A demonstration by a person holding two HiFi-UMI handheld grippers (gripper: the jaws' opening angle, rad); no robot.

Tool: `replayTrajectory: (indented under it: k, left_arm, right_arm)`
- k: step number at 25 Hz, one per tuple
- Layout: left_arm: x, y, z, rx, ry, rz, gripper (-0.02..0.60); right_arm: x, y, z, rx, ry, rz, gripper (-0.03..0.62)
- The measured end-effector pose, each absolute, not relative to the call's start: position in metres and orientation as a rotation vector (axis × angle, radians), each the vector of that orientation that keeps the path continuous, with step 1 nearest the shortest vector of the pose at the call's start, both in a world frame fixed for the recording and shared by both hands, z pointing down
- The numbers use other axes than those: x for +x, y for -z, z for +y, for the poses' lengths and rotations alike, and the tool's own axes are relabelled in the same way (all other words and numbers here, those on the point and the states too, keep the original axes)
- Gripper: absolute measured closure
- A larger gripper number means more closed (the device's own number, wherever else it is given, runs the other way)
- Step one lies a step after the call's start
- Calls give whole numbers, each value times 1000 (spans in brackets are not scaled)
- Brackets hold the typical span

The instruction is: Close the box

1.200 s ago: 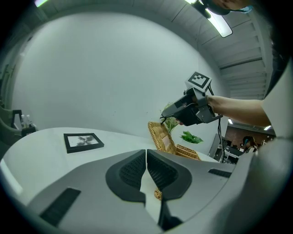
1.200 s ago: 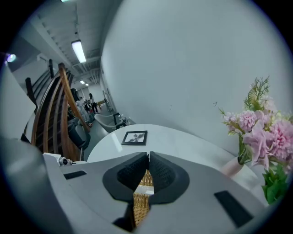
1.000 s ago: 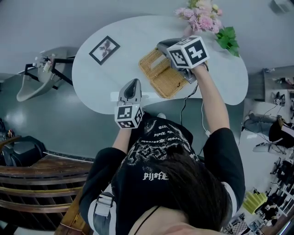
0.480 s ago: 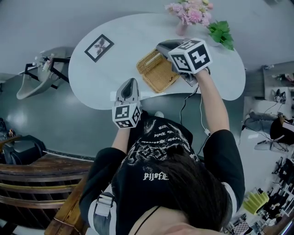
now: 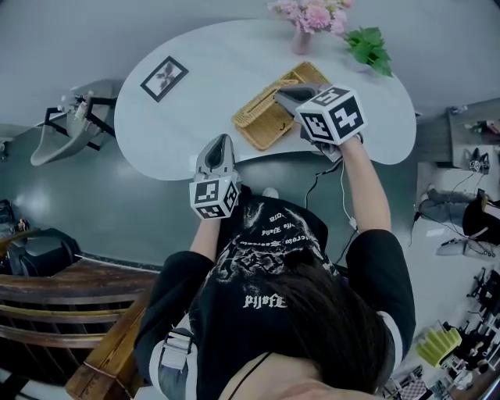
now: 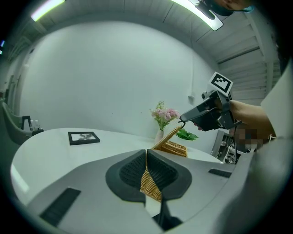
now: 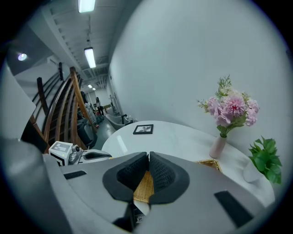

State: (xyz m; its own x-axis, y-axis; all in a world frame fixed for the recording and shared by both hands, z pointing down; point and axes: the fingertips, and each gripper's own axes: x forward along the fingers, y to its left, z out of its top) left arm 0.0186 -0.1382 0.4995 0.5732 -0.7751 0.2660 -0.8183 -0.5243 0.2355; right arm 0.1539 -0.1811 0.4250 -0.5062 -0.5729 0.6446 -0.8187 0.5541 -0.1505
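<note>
A wicker box [image 5: 269, 129] lies on the white table [image 5: 195, 101], and its base shows in the left gripper view too [image 6: 177, 149]. Its lid [image 6: 167, 137] slants up from the base, and my right gripper [image 6: 182, 122] is shut on the lid's free edge. In the right gripper view the woven lid [image 7: 144, 187] sits between the closed pads of the right gripper [image 7: 148, 157]. From above, the right gripper [image 5: 283, 95] hangs over the box. My left gripper [image 5: 220, 142] hovers at the table's near edge, apart from the box, jaws together and empty [image 6: 146, 153].
A vase of pink flowers [image 5: 308, 17] and a green plant [image 5: 367, 48] stand at the table's far side behind the box. A black picture frame [image 5: 164, 76] lies on the left part. A wooden chair [image 5: 70, 312] is on the floor at the near left.
The right gripper has moved toward the near right with the lid's edge in it, swinging the lid from steep to a lower slant over the base. The left gripper drifted slightly.
</note>
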Motion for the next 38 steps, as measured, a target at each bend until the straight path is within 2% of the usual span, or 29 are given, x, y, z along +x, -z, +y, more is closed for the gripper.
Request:
replayTrajectory:
  k: [13, 31, 32, 34, 38]
  left_arm:
    - [43, -504, -112, 2485, -206, -1288, 554]
    - [39, -503, -77, 2475, -204, -1327, 554]
    - [38, -503, -76, 2475, -199, -1328, 554]
    - [36, -502, -73, 2474, -187, -1330, 554]
    - [33, -498, -71, 2482, -161, -1337, 554]
  right_arm:
    - [180, -487, -129, 1128, -746, -2184, 549]
    - [185, -555, -102, 1240, -859, -2173, 543]
    - [183, -556, -98, 1236, -855, -2175, 537]
    - [177, -556, -89, 1230, -859, -2186, 431]
    - [174, -546, -83, 1371, -805, -2225, 425]
